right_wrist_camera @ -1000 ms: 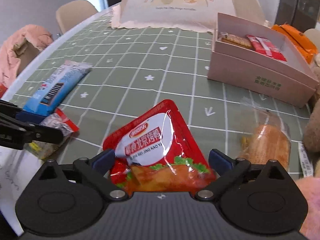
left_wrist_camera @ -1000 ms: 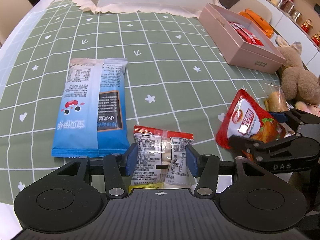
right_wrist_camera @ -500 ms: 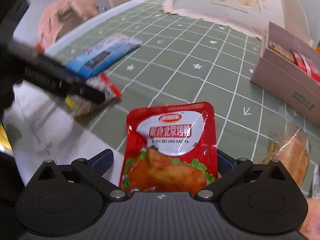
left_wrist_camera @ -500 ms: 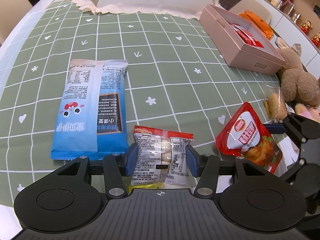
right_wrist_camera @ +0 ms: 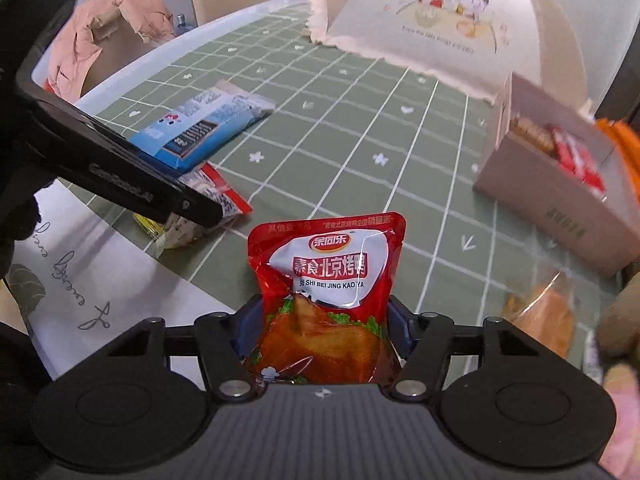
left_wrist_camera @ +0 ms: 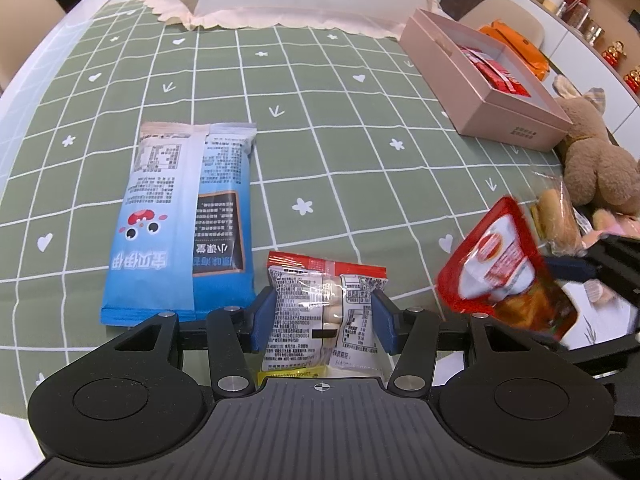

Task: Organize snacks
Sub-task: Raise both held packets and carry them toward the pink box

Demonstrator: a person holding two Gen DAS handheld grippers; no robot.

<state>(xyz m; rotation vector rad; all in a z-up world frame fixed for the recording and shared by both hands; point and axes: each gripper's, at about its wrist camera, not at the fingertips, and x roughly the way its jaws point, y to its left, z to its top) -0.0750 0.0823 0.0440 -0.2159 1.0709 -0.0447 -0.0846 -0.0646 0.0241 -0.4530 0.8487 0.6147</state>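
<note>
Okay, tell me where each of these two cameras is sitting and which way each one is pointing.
Left wrist: on the left gripper, angled down across the green tablecloth; own fingers pinch the clear snack packet.
Right wrist: on the right gripper, angled down toward the pink box; own jaws closing on the red pouch.
Shared: blue packet, pink box, each other's gripper.

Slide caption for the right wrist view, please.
Right gripper closing on a red snack pouch above the green checked tablecloth, pink box beyond.
</note>
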